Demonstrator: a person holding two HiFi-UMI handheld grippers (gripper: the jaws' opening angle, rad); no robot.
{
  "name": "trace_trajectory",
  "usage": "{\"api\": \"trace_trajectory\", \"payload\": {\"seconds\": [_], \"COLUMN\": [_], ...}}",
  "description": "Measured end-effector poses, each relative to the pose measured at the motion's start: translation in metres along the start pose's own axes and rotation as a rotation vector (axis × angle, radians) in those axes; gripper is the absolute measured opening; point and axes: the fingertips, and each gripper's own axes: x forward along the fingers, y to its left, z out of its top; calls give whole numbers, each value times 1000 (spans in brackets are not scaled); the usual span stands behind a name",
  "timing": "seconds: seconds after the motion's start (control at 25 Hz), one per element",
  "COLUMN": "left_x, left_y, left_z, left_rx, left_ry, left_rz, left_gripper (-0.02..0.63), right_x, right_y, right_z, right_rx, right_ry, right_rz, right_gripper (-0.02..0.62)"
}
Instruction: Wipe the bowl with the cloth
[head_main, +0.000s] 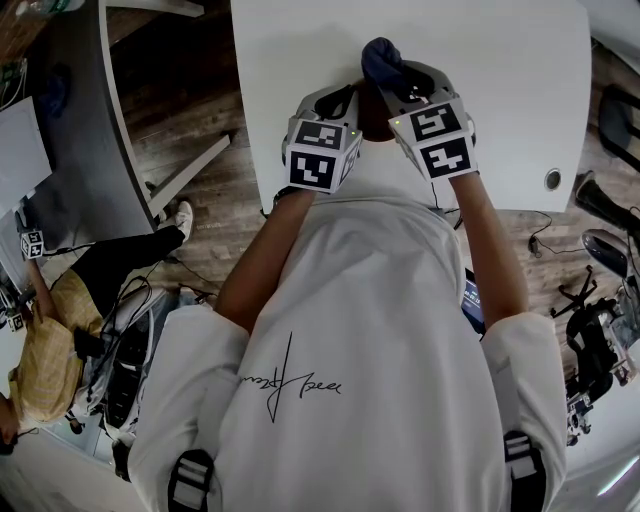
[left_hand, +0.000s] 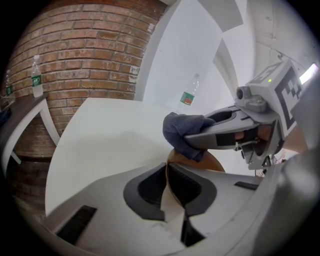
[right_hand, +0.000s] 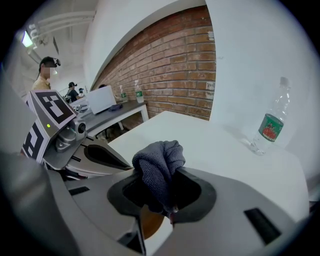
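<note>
My left gripper (left_hand: 167, 169) is shut on the rim of a brown bowl (left_hand: 222, 162), whose thin edge runs between the jaws. My right gripper (right_hand: 162, 181) is shut on a bunched dark blue-grey cloth (right_hand: 160, 162), which sticks out past its tips. In the left gripper view the cloth (left_hand: 181, 132) rests at the bowl's upper rim. Part of the bowl (right_hand: 150, 223) shows under the cloth in the right gripper view. From the head view both grippers, left (head_main: 340, 102) and right (head_main: 398, 85), meet over the near edge of the white table (head_main: 500, 100), with the cloth (head_main: 383, 58) on top.
A clear water bottle (right_hand: 270, 125) stands on the table's far side, also in the left gripper view as a bottle (left_hand: 189, 95). A grey desk (head_main: 80, 120) stands left, with a seated person (head_main: 60, 340) below it. Office chairs (head_main: 600, 230) crowd the right. A brick wall (left_hand: 80, 50) lies beyond.
</note>
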Motion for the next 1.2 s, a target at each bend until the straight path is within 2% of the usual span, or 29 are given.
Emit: {"api": "trace_trajectory", "payload": {"seconds": [1.2], "left_x": [-1], "left_y": [0], "left_z": [1], "left_rx": [0], "left_ry": [-3], "left_rz": [9], "left_gripper": [11], "right_x": [-10], "right_y": [-11], "right_z": [-10], "right_rx": [27], "right_ry": [25], "right_rz": [-20], "right_gripper": [98]}}
